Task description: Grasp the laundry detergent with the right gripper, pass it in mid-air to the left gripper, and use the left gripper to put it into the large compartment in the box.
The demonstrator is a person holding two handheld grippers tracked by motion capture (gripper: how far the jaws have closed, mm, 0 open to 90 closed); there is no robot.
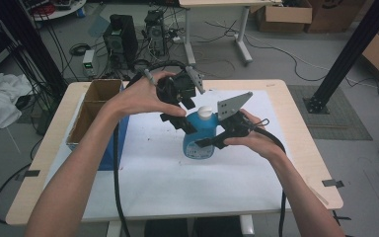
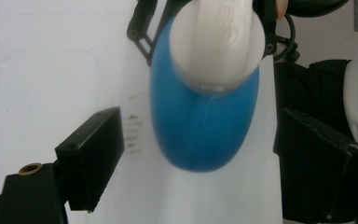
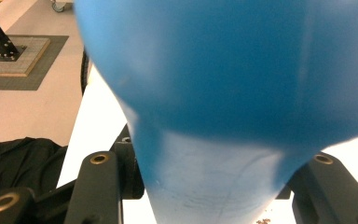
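A blue bottle (image 1: 200, 138) with a white cap (image 1: 205, 112) is held upright over the white sheet (image 1: 177, 177) on the table. My right gripper (image 1: 203, 143) reaches in from the right and is shut on the bottle's body. In the right gripper view the blue bottle (image 3: 223, 70) sits between the jaws of the right gripper (image 3: 209, 186). My left gripper (image 1: 180, 122) hangs at the bottle's upper left, open. In the left gripper view the left gripper (image 2: 200, 158) has its jaws spread on either side of the bottle (image 2: 200, 126) without touching it, and the cap (image 2: 216, 42) is close to the camera.
An open cardboard box (image 1: 96, 106) with a blue side stands at the table's left edge. A black frame post (image 1: 345, 54) rises beyond the right corner. Computers and cables (image 1: 128, 39) lie on the floor behind the table.
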